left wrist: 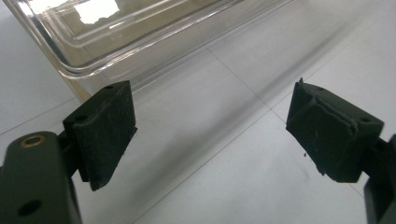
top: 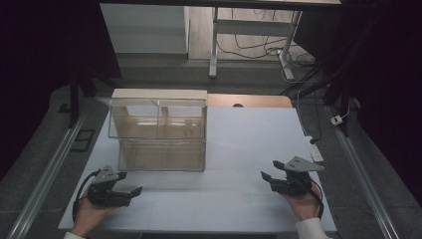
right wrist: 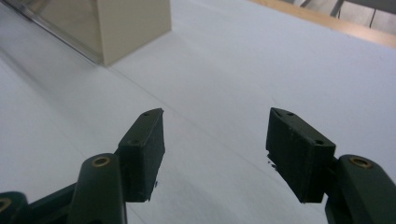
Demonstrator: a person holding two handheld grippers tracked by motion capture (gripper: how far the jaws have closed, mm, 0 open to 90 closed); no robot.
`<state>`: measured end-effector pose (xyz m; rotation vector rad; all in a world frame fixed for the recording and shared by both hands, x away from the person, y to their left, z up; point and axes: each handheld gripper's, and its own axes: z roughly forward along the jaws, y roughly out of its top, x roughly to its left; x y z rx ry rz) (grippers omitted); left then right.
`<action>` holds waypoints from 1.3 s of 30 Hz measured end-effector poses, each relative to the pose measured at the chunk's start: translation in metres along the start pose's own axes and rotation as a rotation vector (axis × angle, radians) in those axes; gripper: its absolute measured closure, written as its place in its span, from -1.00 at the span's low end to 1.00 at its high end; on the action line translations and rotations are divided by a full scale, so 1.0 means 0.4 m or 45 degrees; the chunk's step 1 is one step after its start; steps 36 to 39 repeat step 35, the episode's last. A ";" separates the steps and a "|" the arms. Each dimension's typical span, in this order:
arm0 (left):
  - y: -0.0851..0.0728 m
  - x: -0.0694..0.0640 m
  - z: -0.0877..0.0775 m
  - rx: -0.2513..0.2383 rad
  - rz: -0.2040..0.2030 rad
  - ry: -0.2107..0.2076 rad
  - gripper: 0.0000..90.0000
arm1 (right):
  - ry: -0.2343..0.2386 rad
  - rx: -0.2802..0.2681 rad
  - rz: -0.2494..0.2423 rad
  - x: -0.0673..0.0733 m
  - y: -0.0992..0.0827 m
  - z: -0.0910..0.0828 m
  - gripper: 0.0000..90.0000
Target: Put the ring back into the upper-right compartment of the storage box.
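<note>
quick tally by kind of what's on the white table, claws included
clear plastic container: 1
claws: 2, left claw and right claw, both open and holding nothing
total: 3

A clear, colourless plastic box with a cream-white back panel stands at centre left of the high view on a plain white table. A tan wooden strip edges the table's far side. Both grippers, the left gripper and the right gripper, are matt black with grey three-cornered plates.
</note>
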<state>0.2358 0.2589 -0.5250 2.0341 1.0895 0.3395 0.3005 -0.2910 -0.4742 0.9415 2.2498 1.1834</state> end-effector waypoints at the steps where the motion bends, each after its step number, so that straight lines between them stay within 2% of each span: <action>1: 0.000 0.000 0.000 0.000 0.000 0.000 -0.65 | 0.000 0.006 0.000 -0.005 -0.007 -0.002 -0.17; 10: 0.000 -0.001 -0.001 -0.007 0.004 0.001 -0.65 | 0.001 0.098 -0.043 -0.020 -0.061 0.007 -0.19; 39: 0.000 0.002 -0.003 -0.014 0.004 0.011 -0.65 | 0.009 0.071 -0.059 -0.016 -0.057 -0.005 -0.19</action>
